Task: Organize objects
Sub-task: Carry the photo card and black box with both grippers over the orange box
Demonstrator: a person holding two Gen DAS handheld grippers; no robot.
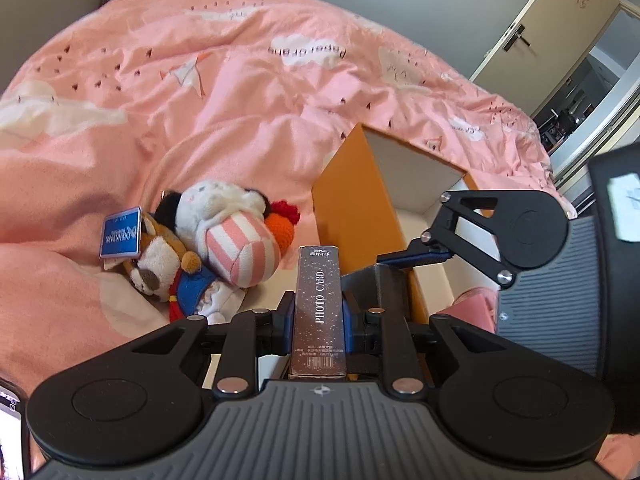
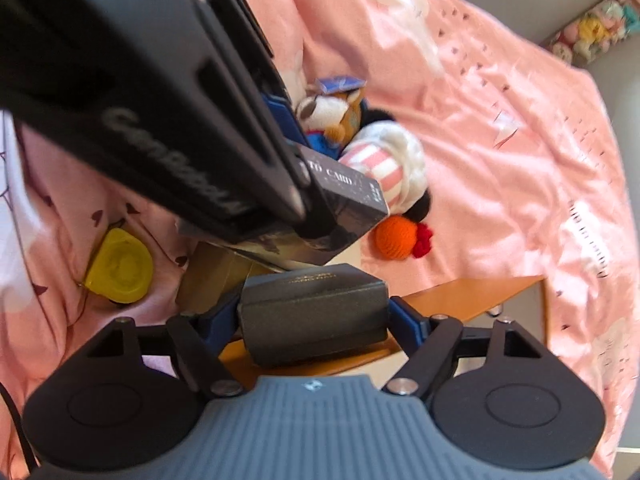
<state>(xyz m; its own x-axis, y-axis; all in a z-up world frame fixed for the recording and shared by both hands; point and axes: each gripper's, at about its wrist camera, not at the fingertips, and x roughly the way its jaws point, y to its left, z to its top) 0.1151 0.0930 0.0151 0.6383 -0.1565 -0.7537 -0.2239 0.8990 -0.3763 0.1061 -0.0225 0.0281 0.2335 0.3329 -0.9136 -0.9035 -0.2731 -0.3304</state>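
L gripper [image 1: 318, 320] clamps the photo card box [image 1: 319, 312], R gripper [image 2: 314, 320] clamps a dark box [image 2: 314, 318] – both crowd over the orange box [image 1: 352, 200], so risk = tools collide & a box slips onto the bed.

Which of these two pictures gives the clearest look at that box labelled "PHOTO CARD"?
The left wrist view. The photo card box stands upright and sharp between the left hand-held gripper fingers, its lettering readable. The right wrist view shows only one blurred end of it, largely hidden behind the other tool.
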